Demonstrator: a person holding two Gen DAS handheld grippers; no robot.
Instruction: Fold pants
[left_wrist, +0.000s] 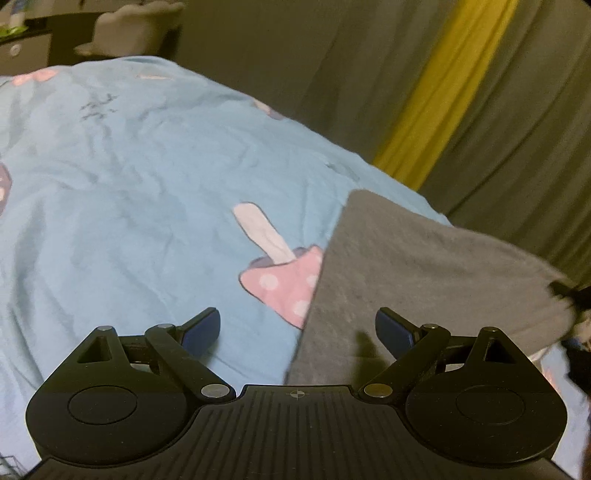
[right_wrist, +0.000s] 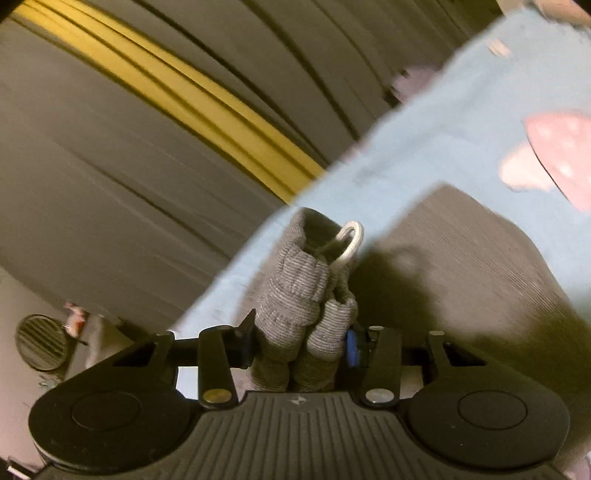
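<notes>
The right gripper (right_wrist: 299, 341) pinches the bunched ribbed waistband (right_wrist: 295, 299) of the grey pants (left_wrist: 406, 266) between its pads — a grip there likely gives control of the whole top edge for carrying it over in a fold. A white drawstring loop (right_wrist: 349, 240) sticks out of the gathered band just ahead of the jaws. The rest of the garment trails away ahead and to the right of this gripper, lying on the blue mushroom-print sheet (left_wrist: 129, 166). The left gripper (left_wrist: 297, 332) hovers with jaws spread and nothing between them — probably waiting to take hold of or steady the cloth. The pants' flat edge lies just ahead of it, under its right finger.
</notes>
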